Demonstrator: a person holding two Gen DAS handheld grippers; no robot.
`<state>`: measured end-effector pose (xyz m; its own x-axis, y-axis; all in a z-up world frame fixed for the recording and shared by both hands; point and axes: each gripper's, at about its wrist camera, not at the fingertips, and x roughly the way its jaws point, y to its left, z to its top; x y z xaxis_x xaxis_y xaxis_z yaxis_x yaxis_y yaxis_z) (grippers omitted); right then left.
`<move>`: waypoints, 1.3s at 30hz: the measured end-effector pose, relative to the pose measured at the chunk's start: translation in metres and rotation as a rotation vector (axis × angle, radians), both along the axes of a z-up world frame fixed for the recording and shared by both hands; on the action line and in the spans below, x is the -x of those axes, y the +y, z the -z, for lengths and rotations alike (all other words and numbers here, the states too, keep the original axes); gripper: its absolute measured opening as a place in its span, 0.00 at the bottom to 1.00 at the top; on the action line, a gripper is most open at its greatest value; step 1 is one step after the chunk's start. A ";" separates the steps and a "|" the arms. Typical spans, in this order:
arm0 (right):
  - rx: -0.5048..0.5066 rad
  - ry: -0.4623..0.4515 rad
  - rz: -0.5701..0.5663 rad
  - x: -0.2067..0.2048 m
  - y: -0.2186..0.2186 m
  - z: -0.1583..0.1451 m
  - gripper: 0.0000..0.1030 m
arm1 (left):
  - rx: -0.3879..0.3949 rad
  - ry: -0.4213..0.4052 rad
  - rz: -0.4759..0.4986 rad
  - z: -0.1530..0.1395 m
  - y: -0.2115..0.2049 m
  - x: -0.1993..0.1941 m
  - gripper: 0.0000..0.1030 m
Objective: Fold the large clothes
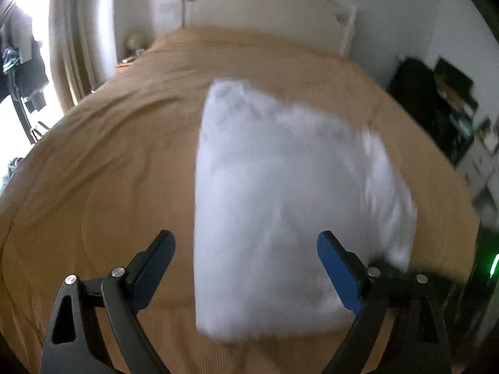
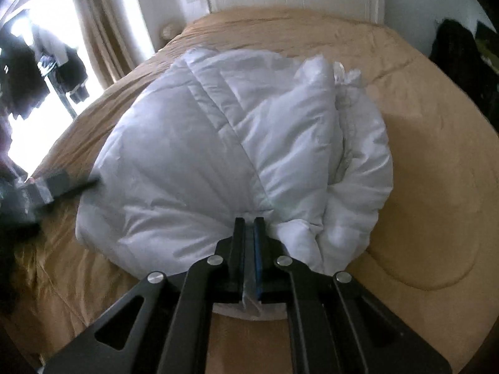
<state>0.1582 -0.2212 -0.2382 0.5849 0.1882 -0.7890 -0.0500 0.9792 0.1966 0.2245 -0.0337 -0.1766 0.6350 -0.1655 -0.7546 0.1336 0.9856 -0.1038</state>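
A white puffy quilted jacket (image 2: pixel 218 155) lies bundled on a tan bedspread (image 2: pixel 436 187). My right gripper (image 2: pixel 249 227) is shut on the jacket's near edge, with thin white fabric pinched between the blue pads. In the left wrist view the jacket (image 1: pixel 280 202) is blurred, a pale folded block. My left gripper (image 1: pixel 246 249) is open and empty, hovering above the jacket's near left edge, one finger (image 1: pixel 156 265) over the bedspread and the other over the jacket. The left gripper (image 2: pixel 59 187) also shows blurred at the jacket's left side in the right wrist view.
The bed (image 1: pixel 109 155) fills both views, with a white headboard (image 1: pixel 280 0) at the far end. Curtains (image 1: pixel 75 31) and a bright window stand at the left. Dark furniture and shelves (image 1: pixel 443 109) stand at the right. A bedside table (image 1: pixel 131 59) with small items is at the far left.
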 end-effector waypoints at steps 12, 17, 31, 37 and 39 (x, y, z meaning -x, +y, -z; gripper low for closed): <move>-0.078 0.091 0.025 -0.016 -0.021 -0.012 0.07 | -0.008 0.192 0.013 0.057 -0.001 0.003 1.00; -0.076 0.207 0.018 -0.014 -0.020 -0.020 0.11 | 0.010 0.314 0.017 0.062 0.001 0.025 1.00; 0.105 0.150 0.154 0.024 -0.010 -0.194 0.91 | -0.058 0.296 -0.124 -0.097 0.012 0.052 0.96; 0.098 0.173 0.122 0.064 -0.008 -0.248 0.96 | -0.169 0.227 -0.107 -0.173 0.005 0.086 0.97; 0.120 0.175 0.121 0.080 -0.009 -0.257 0.97 | -0.192 0.177 -0.127 -0.194 0.009 0.103 0.98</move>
